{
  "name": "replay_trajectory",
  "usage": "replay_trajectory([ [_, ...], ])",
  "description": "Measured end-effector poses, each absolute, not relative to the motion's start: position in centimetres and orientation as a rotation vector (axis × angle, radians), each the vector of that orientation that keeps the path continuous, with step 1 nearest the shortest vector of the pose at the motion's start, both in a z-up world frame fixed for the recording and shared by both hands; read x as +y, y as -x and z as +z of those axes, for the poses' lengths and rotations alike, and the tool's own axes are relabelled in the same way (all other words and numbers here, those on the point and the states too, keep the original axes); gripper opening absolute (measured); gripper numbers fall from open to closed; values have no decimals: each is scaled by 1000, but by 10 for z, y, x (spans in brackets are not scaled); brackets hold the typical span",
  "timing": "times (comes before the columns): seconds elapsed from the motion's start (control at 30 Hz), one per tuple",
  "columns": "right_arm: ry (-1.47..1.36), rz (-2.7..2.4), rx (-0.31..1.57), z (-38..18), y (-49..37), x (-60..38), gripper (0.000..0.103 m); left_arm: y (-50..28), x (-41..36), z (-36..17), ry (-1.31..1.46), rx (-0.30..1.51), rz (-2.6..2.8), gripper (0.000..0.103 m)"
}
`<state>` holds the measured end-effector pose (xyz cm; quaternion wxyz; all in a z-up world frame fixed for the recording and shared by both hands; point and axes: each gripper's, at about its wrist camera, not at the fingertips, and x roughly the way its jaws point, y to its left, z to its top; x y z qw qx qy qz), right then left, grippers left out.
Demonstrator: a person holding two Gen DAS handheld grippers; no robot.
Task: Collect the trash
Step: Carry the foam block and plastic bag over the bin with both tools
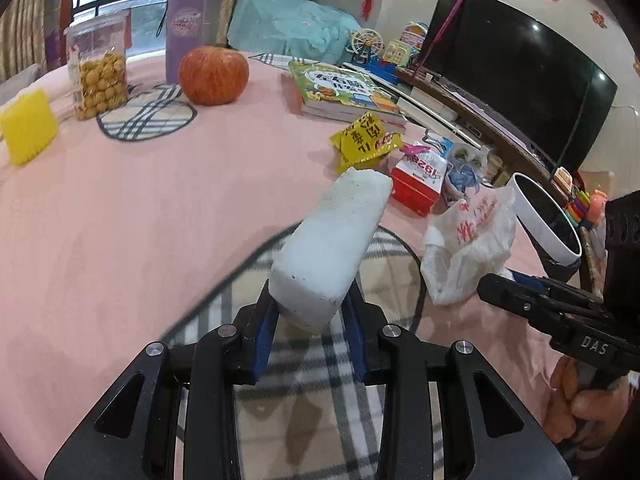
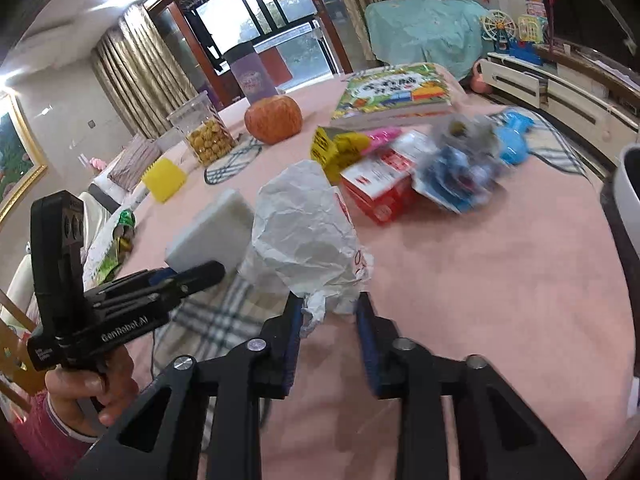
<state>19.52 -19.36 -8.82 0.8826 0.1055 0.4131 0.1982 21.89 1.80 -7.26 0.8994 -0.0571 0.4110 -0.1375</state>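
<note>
At the right edge of your left wrist view, the right gripper point(image 1: 496, 284) carries the white letters "DAS". At lower left of your right wrist view, the left gripper point(image 2: 188, 276) reads "GenRobot.AI". The red and white box point(image 1: 416, 178), right of centre in the left view, shows "1928" upside down. Chinese characters on the yellow wrapper point(image 1: 366, 142) and picture book point(image 1: 346, 90) stay unreadable to you.

White foam block point(image 1: 332, 248): near end hidden between the left gripper's point(image 1: 310, 320) pads; in the right wrist view, its lower edge behind that gripper's fingers point(image 2: 192, 276); white bin point(image 2: 628, 184): cut by the right edge, only part of the rim showing; blue-and-grey wrapper heap point(image 2: 468, 156): motion-blurred, print unreadable; red carton point(image 1: 418, 182): far side hidden behind the foam block; crumpled plastic bag point(image 2: 308, 236): covers whatever lies behind it.
</note>
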Motion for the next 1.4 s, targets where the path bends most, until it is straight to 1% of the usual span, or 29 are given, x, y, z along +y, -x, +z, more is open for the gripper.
replay_trajectory([
  [0.03, -226, 411, 859, -88, -195, -196, 48, -218, 18, -74, 125, 858, -282, 30],
  [0.07, -235, 410, 857, -88, -194, -198, 51, -216, 18, -75, 128, 862, -278, 30],
  [0.13, -257, 416, 850, -87, -195, -198, 64, -212, 20, -75, 130, 862, -271, 30],
  [0.23, -265, 442, 834, -84, -197, -193, 73, -211, 21, -75, 139, 869, -270, 30],
  [0.37, -245, 440, 798, -83, -204, -183, 73, -204, 15, -71, 128, 861, -274, 30],
  [0.4, -242, 434, 798, -84, -205, -183, 68, -204, 14, -70, 125, 858, -277, 30],
  [0.43, -241, 432, 805, -84, -207, -183, 52, -203, 11, -68, 121, 855, -279, 30],
  [0.53, -264, 440, 817, -86, -209, -188, 44, -199, 3, -64, 114, 849, -289, 30],
  [0.97, -306, 317, 758, -66, -171, -262, 43, -197, -74, -52, 33, 837, -410, 30],
  [1.4, -362, 168, 720, -57, -150, -334, 43, -200, -148, -40, -52, 821, -496, 30],
])
